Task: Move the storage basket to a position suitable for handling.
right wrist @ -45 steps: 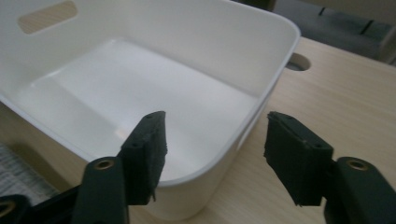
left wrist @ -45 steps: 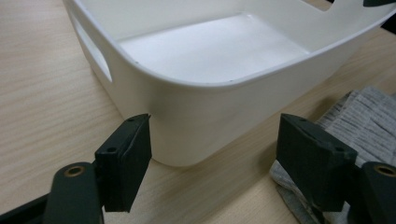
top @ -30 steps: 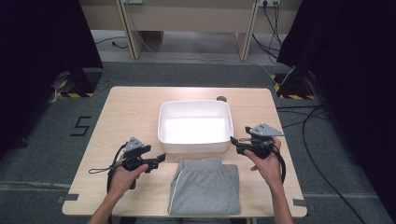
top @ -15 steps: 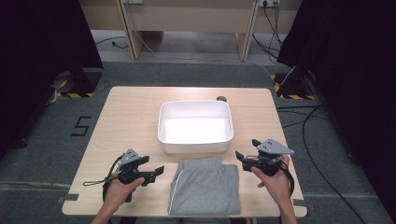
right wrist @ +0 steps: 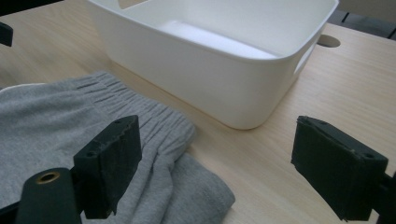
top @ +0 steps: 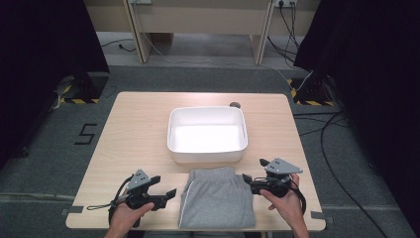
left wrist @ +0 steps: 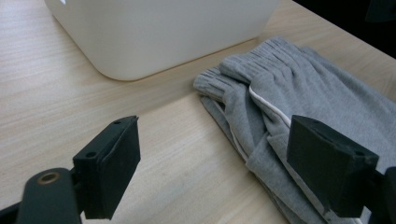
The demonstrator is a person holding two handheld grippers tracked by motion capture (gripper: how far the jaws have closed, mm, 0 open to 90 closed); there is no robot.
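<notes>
So, quick rundown of where my two grippers are at right now:

Left gripper [top: 171, 193]: sitting low at the near-left part of the table [top: 138, 129], jaws pointing toward the left edge of the folded grey pants [top: 218, 198]. Not touching them, just beside.

Left jaws: spread wide and they've just been opening a bit more. In the left gripper view nothing is pinched; bare wood lies between them, and the pants' edge with its white side stripe [left wrist: 268, 105] runs up toward my far jaw.

Right gripper [top: 246, 181]: near-right part of the table, jaws pointing in at the pants' right edge near the waistband, close to it.

Right jaws: also spread wide, and just been opening too. Nothing gripped. In the right gripper view the elastic waistband corner [right wrist: 159, 121] sits by one jaw, plain table by the other.

Pants: folded flat at the near edge of the table, dead centre between my two grippers, waistband end toward the bin.

White bin [top: 207, 153]: mid-table, right behind the pants, its near wall just beside the waistband. Can't tell if they actually touch.

Hands: my left hand [top: 131, 215] and right hand [top: 285, 203] come in from the near edge, one on each gripper.
</notes>
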